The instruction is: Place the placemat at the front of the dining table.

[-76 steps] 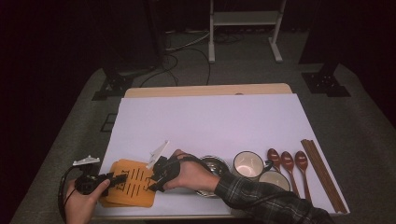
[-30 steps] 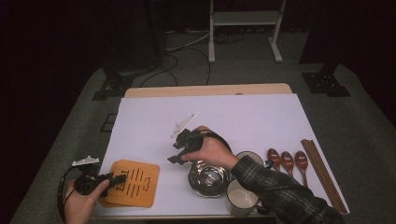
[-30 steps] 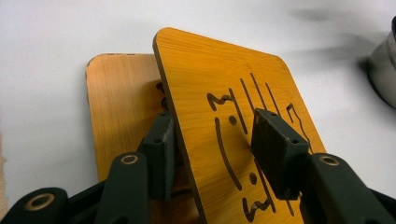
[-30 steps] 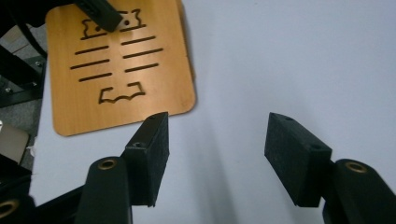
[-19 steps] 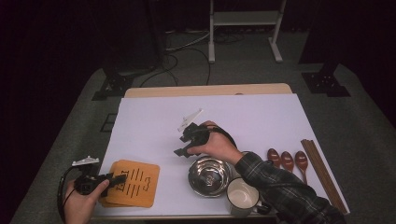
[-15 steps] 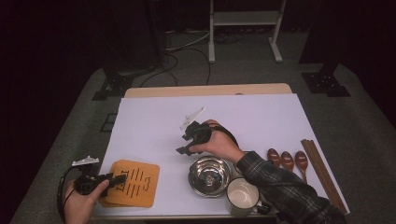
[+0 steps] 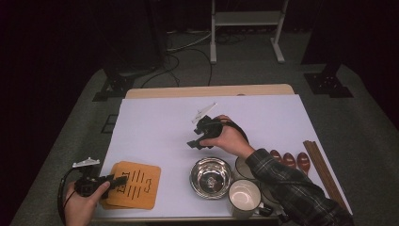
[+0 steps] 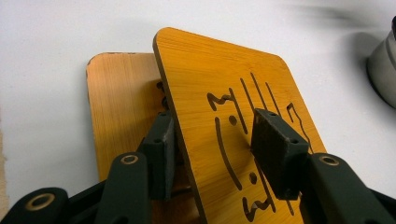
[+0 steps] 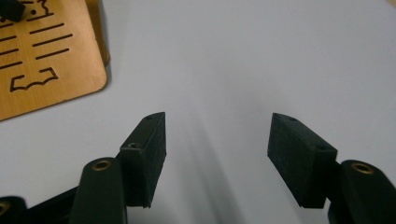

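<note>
**Jaws pinch the top wooden coaster while the other gripper hangs empty**

The jaws of the left gripper (image 8: 210,154) clamp the upper wooden coaster (image 8: 233,116), one pad beneath its edge and one on its slotted face. The coaster is tilted up off a second wooden coaster (image 8: 119,107) lying flat under it. In the high view, this pair sits at the near left corner of the white table cover (image 7: 155,122), with the left gripper (image 7: 110,181) at its left edge.

The right gripper (image 7: 195,141) has moved away from the coasters toward the middle of the table. Its jaws are spread with nothing between them, and have just been opening slightly. This suggests the right hand is finished at the stack, leaving the left to separate the top coaster.

Near the right arm sit a steel bowl (image 7: 211,177), a white mug (image 7: 244,197), three wooden spoons (image 7: 289,160) and chopsticks (image 7: 322,172).
</note>
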A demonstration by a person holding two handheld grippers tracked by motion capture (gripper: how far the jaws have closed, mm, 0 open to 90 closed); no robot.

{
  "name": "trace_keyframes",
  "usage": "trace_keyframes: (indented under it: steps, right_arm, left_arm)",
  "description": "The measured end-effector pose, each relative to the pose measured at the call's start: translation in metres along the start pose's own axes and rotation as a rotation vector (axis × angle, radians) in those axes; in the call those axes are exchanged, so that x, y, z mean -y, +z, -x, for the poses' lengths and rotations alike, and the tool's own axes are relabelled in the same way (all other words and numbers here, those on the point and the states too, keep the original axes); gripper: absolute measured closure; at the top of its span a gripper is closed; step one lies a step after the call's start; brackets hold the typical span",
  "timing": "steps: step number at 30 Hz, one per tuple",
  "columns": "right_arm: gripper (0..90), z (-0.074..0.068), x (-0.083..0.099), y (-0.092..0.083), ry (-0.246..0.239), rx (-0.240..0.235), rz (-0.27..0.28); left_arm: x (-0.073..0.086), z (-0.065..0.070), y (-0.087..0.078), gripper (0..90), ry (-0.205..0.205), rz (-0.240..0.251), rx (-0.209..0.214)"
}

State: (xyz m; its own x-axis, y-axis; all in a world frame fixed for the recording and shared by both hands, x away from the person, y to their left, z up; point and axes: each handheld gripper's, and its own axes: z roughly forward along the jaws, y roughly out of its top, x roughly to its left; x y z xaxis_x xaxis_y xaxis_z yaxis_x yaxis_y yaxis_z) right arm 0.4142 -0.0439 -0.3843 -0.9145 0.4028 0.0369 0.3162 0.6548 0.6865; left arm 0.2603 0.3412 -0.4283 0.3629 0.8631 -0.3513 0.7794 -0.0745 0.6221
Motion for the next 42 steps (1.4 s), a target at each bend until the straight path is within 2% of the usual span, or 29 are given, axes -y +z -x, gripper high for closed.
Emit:
trace_keyframes:
  steps: [5,13,25,42]
  right_arm:
    - [34.5,0.008,0.006,-0.005,0.006,0.020,-0.009]
    - [32.6,0.025,0.019,-0.018,0.044,0.051,-0.018]
    - [32.2,0.055,0.043,-0.044,0.123,0.124,0.004]
    - [30.8,0.095,0.085,-0.070,0.191,0.247,0.010]
  left_arm:
    - [0.000,0.000,0.000,51.0,-0.001,0.000,0.000]
    - [0.000,0.000,0.000,50.9,-0.002,-0.001,0.000]
    - [0.001,-0.001,0.000,51.1,-0.003,-0.001,0.003]
    - [0.001,-0.001,-0.001,51.1,-0.005,-0.002,0.002]
